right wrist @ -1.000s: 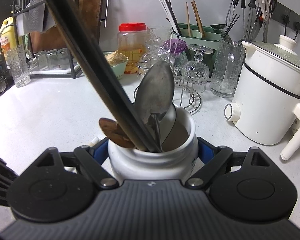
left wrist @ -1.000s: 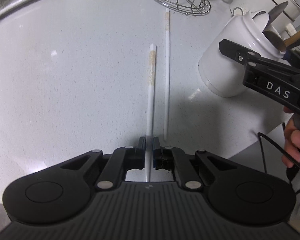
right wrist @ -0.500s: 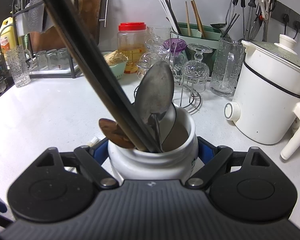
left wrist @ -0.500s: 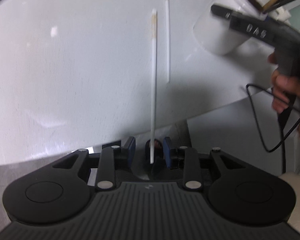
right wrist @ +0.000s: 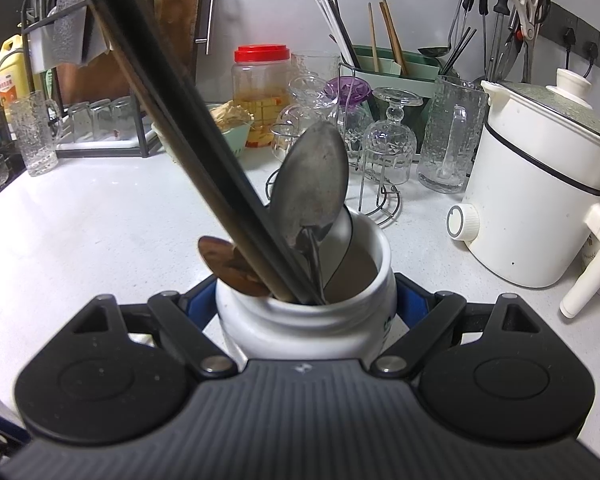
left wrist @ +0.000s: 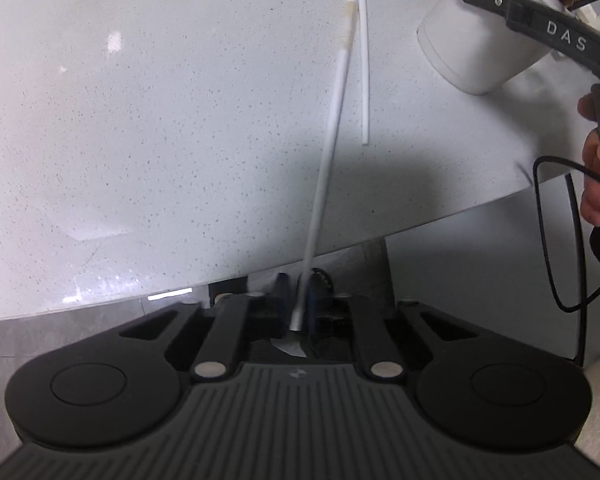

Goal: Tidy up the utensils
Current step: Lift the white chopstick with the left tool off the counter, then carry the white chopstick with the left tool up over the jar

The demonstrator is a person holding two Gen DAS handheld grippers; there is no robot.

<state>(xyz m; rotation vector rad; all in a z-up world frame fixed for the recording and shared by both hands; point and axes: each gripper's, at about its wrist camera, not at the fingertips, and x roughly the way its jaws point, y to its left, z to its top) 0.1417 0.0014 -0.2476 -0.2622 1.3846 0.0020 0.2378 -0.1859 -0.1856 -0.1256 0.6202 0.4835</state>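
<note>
My left gripper is shut on the near end of a white chopstick, held lifted and tilted above the white counter. A second white chopstick lies flat on the counter beyond it. My right gripper is shut on a white ceramic utensil jar, which also shows at the upper right of the left wrist view. The jar holds dark chopsticks, a metal spoon and a brown spoon.
A white cooker stands to the right. Glasses on a wire rack, a red-lidded jar, a green utensil holder and a dish rack line the back. The counter edge lies near my left gripper.
My left gripper has shut on the chopstick, drawn back past the counter edge and lifted it, tilting it to the right. The right gripper and jar have held still.
</note>
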